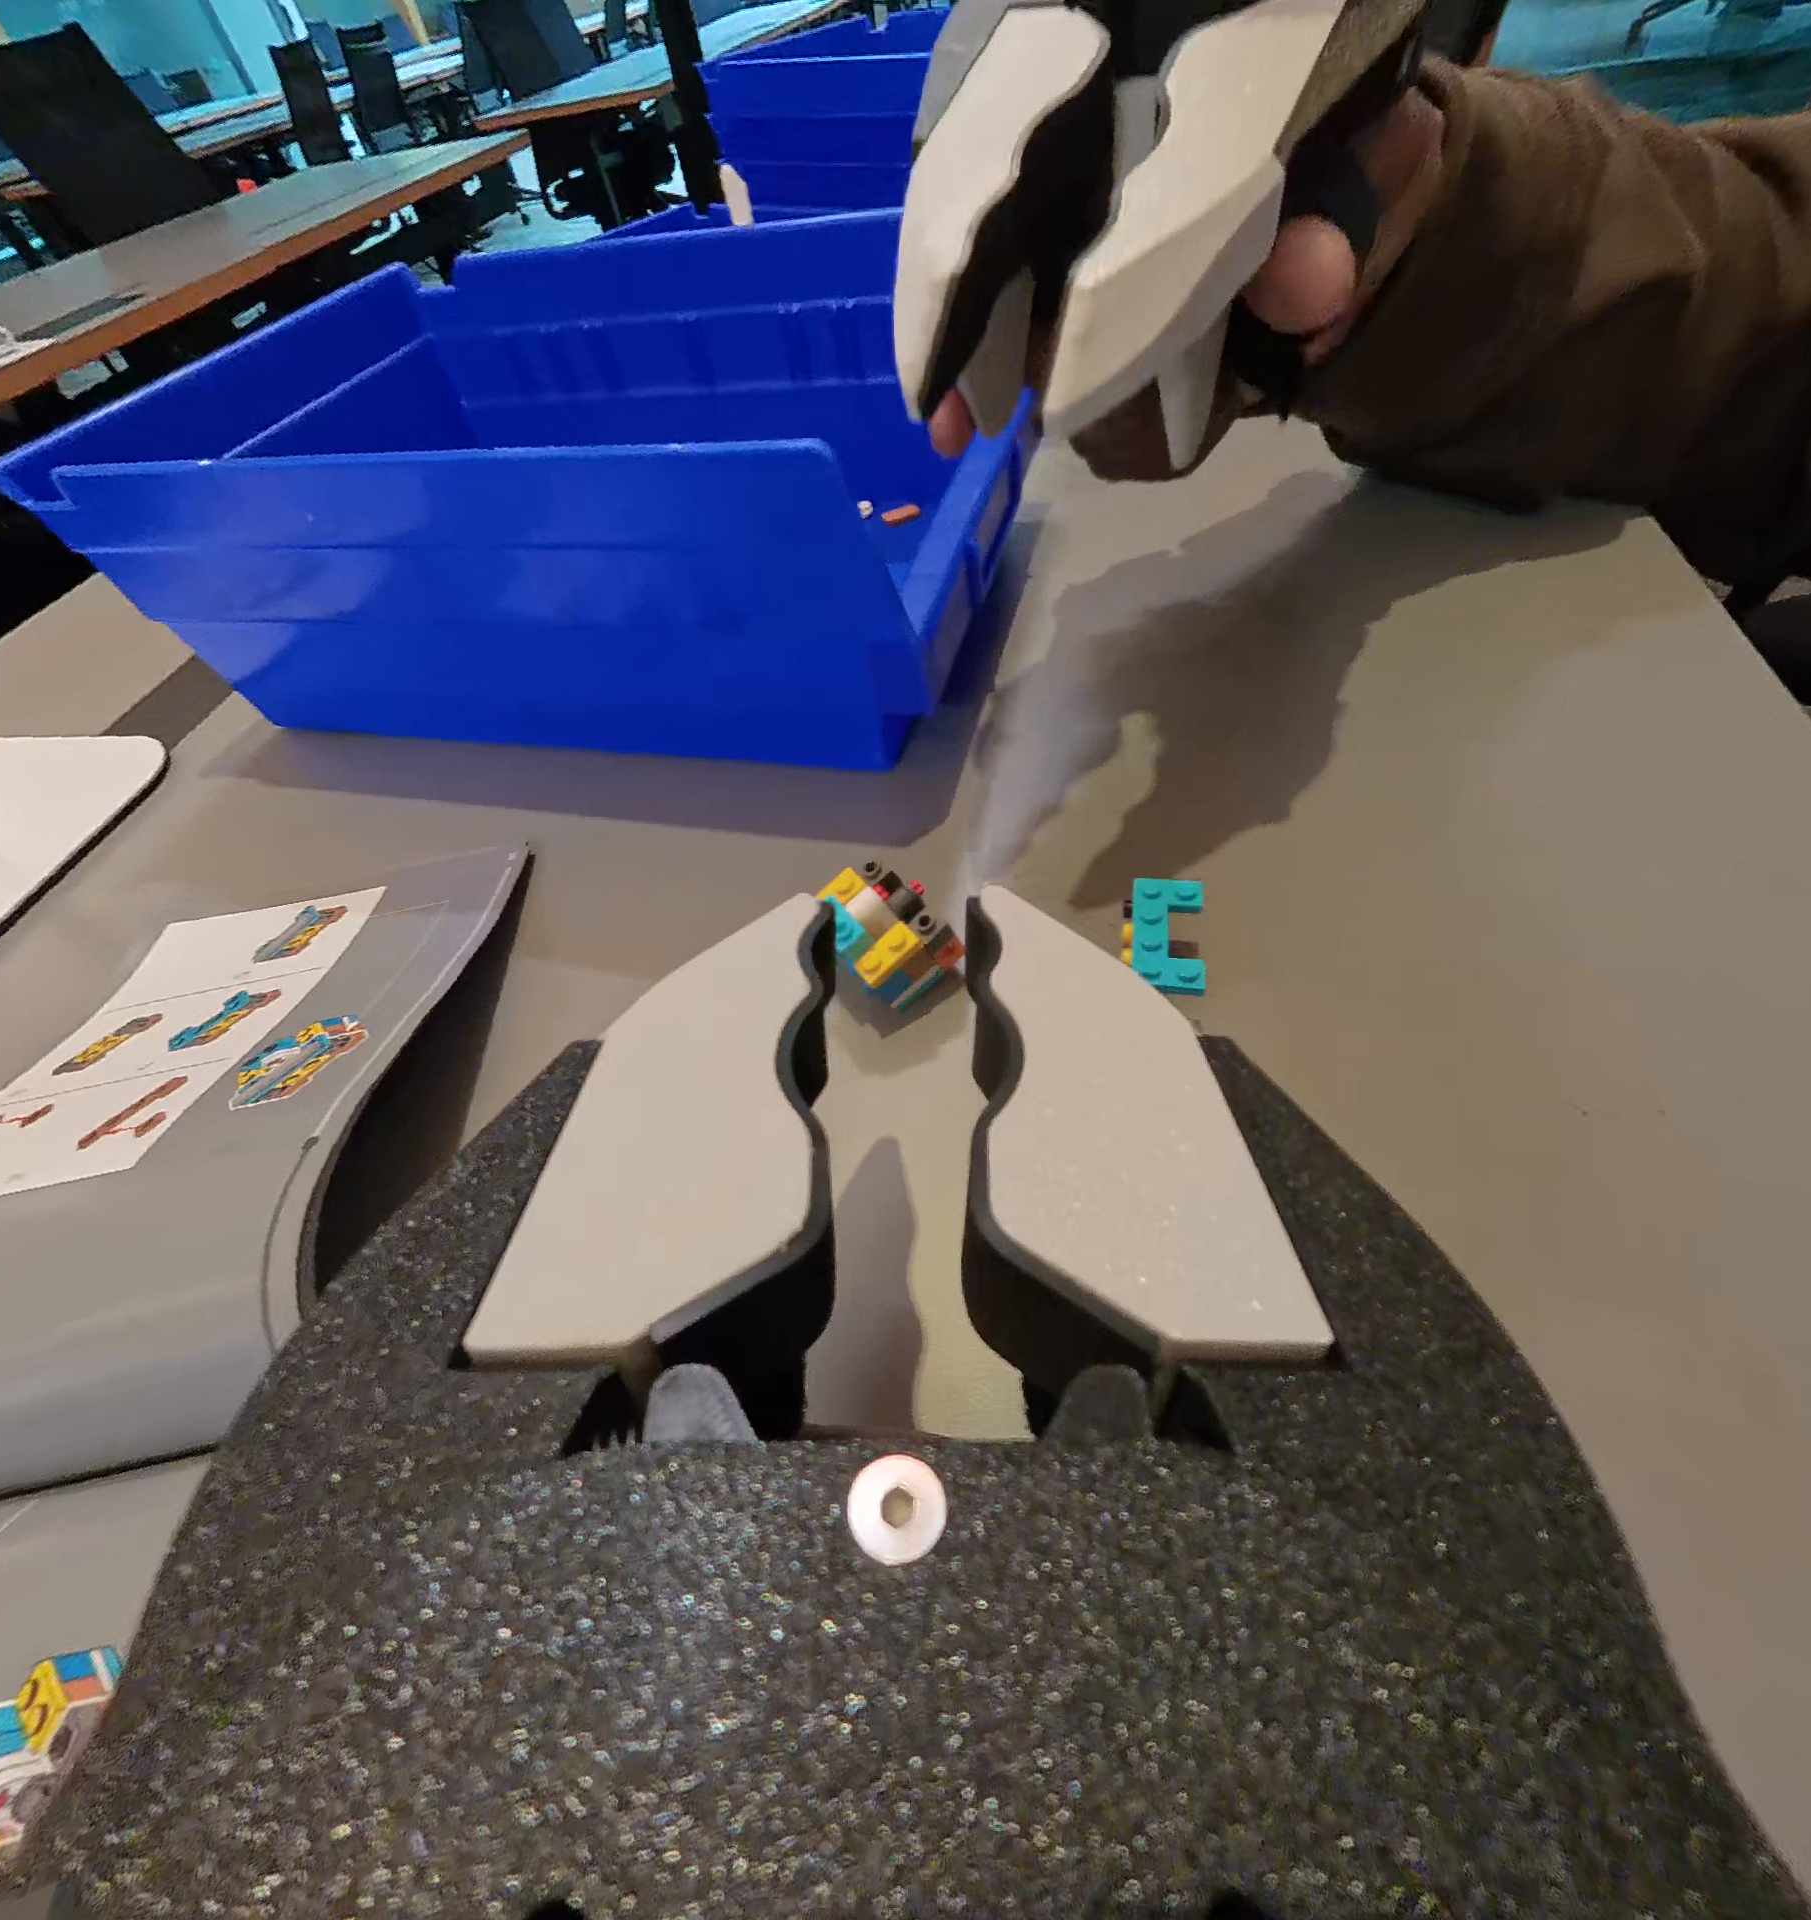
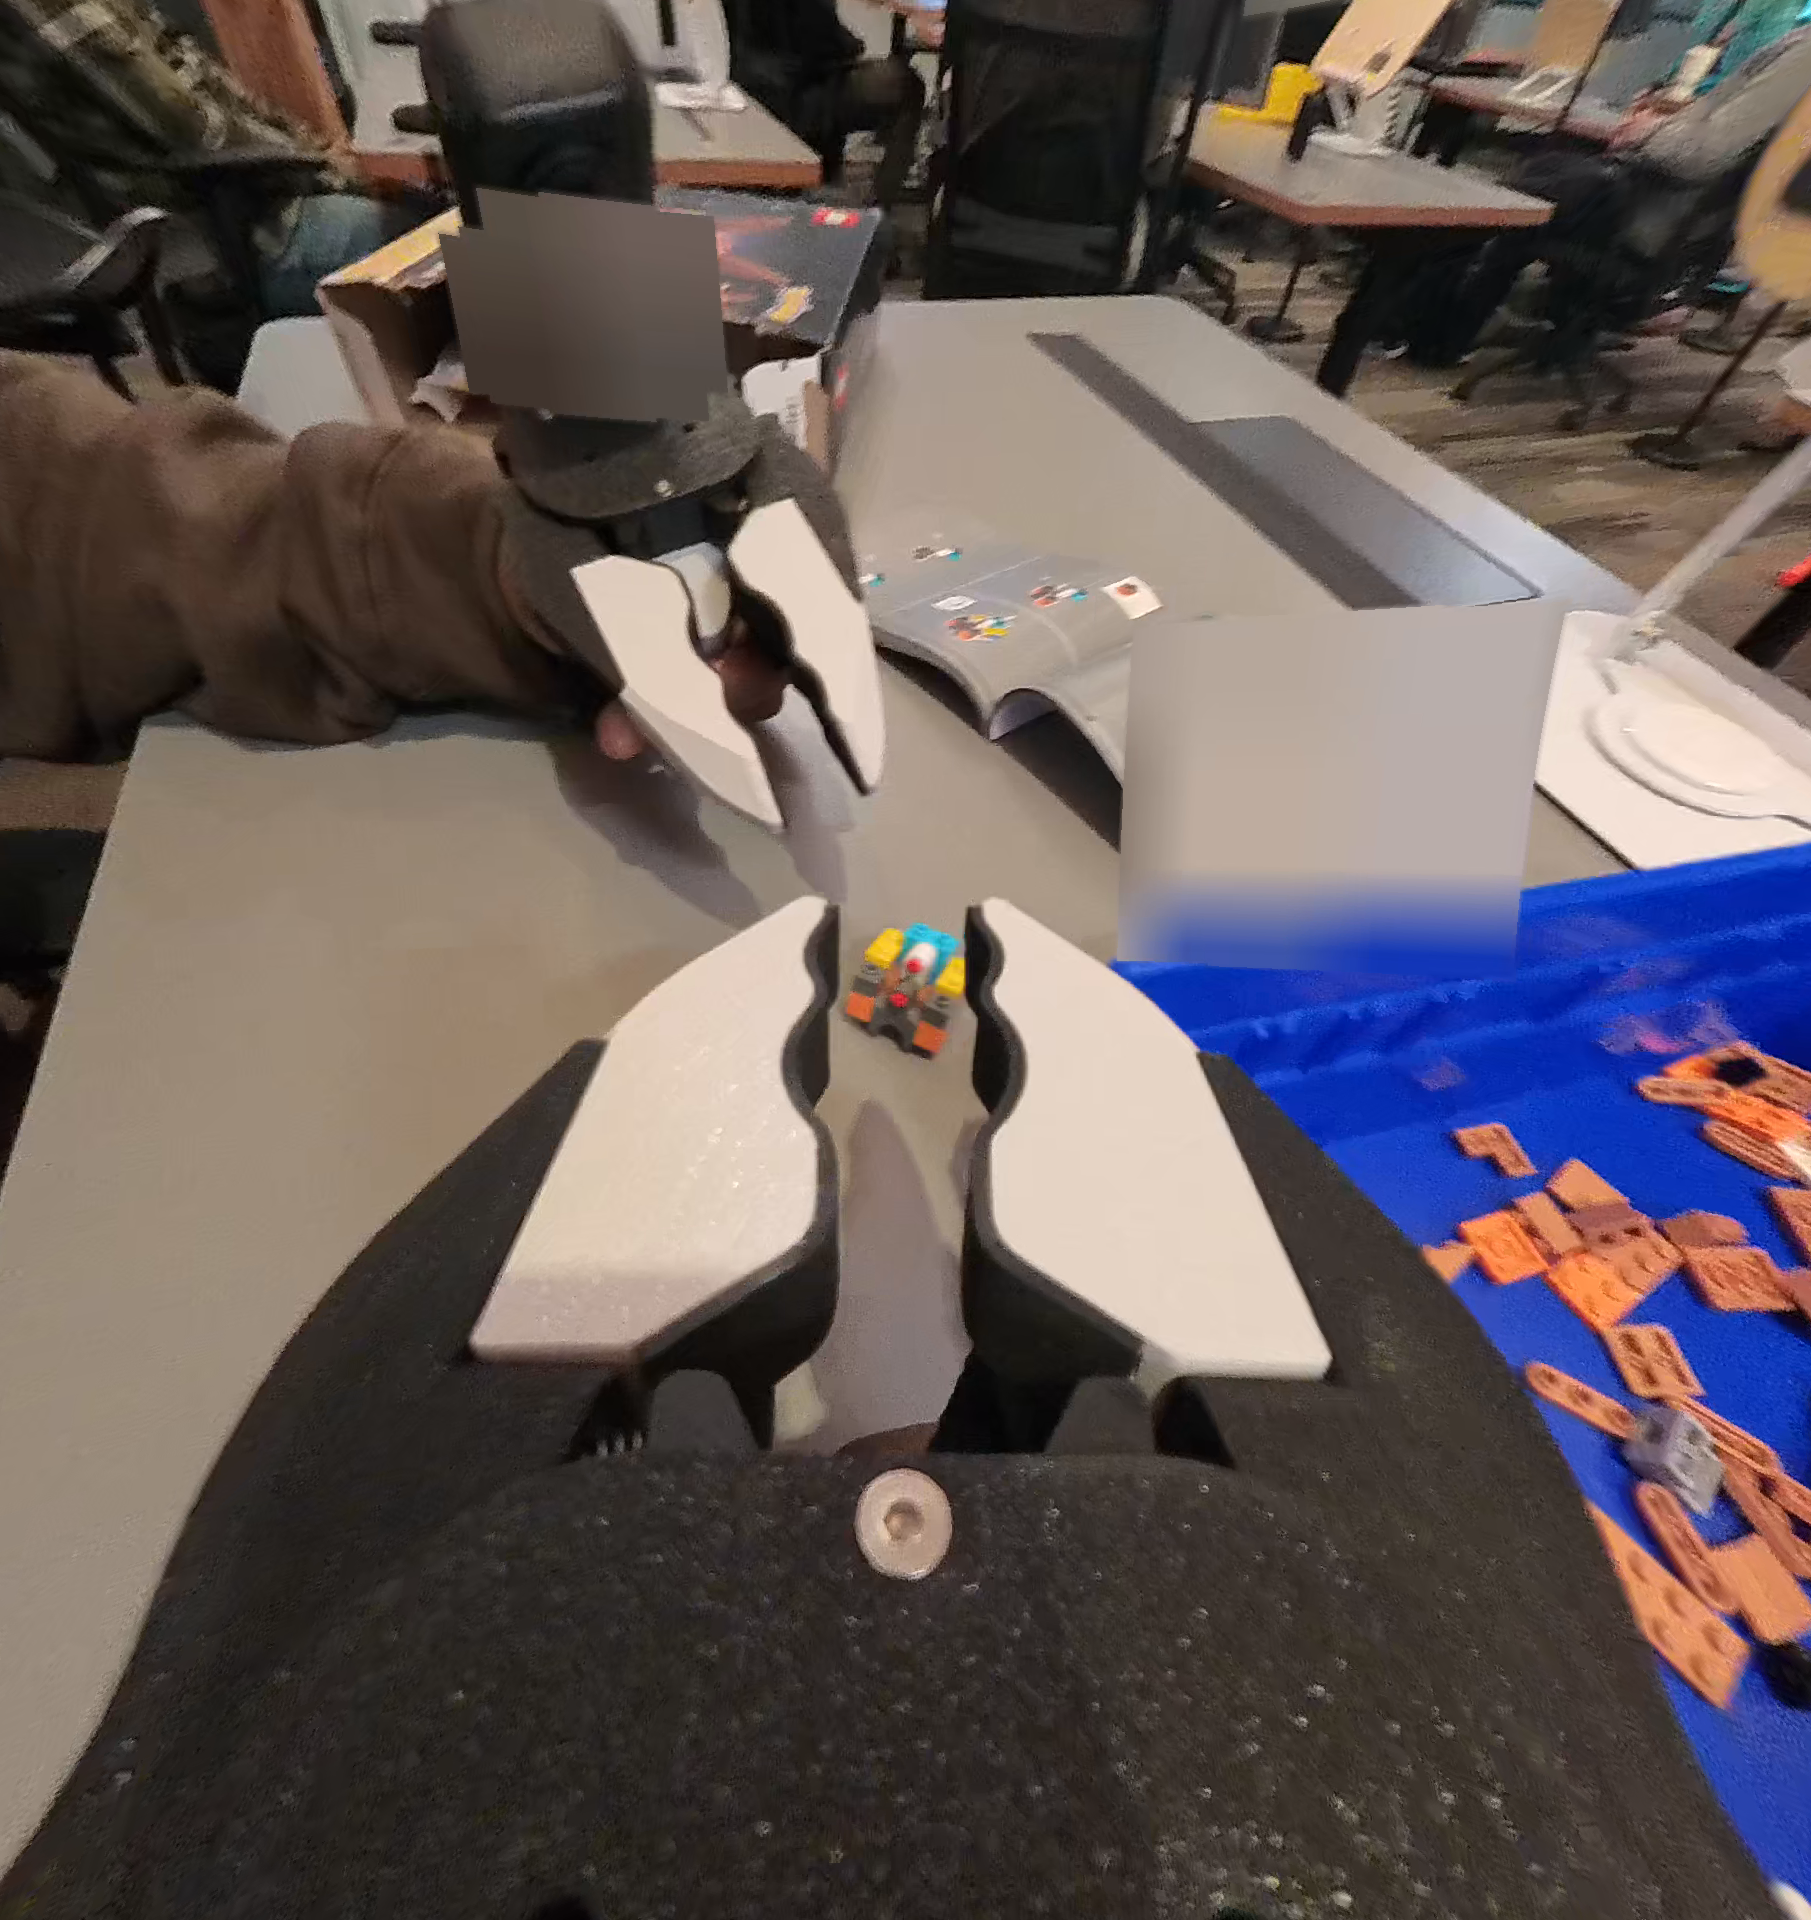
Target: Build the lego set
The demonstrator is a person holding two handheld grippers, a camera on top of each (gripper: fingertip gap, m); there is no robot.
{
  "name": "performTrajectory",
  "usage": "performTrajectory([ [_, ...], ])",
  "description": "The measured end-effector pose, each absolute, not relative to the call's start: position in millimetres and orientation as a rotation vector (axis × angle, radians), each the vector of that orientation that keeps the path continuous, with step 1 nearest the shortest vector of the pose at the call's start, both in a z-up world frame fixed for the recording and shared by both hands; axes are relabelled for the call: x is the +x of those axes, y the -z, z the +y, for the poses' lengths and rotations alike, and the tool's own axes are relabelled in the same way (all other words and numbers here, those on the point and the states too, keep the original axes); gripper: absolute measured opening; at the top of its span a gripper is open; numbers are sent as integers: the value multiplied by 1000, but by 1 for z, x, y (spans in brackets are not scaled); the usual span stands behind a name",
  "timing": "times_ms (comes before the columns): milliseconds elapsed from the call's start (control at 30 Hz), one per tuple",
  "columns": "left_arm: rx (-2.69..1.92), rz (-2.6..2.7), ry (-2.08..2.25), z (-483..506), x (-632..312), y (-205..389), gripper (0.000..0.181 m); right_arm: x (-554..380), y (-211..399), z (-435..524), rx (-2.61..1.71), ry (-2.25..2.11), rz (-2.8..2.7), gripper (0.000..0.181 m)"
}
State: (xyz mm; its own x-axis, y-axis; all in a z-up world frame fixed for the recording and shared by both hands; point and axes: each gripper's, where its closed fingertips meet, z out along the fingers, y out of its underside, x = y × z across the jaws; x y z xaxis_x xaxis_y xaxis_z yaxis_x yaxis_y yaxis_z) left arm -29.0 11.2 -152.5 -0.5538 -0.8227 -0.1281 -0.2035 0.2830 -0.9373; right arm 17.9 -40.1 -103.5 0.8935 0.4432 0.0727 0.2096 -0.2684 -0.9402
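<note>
L gripper (image 1: 896, 920) is sitting released w/ the small multicolour lego build (image 1: 893, 943) btwn its tips; R gripper (image 2: 901, 920), also released, is facing it; teal piece (image 1: 1169, 937) at 3 o'clock.

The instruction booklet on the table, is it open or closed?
Open. The booklet lies spread on the grey table, its pages curving up from the spine, with picture steps showing on the page facing up.
</note>
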Motion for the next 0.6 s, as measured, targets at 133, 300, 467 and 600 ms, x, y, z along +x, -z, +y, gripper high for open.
performTrajectory([
  [133, -956, 1921, 1258, 16, -26, 156, 24, 42, 98, -43, -1843, -170, -436, 20],
  [300, -983, 1911, 1239, 20, -23, 157, 23, 66, 97, -46, -1855, -92, -385, 19],
  [467, -1013, 1896, 1237, 23, -21, 157, 23, 85, 95, -51, -1866, -28, -343, 18],
  [600, -1016, 1887, 1225, 24, -21, 157, 23, 100, 94, -57, -1886, 32, -315, 16],
])
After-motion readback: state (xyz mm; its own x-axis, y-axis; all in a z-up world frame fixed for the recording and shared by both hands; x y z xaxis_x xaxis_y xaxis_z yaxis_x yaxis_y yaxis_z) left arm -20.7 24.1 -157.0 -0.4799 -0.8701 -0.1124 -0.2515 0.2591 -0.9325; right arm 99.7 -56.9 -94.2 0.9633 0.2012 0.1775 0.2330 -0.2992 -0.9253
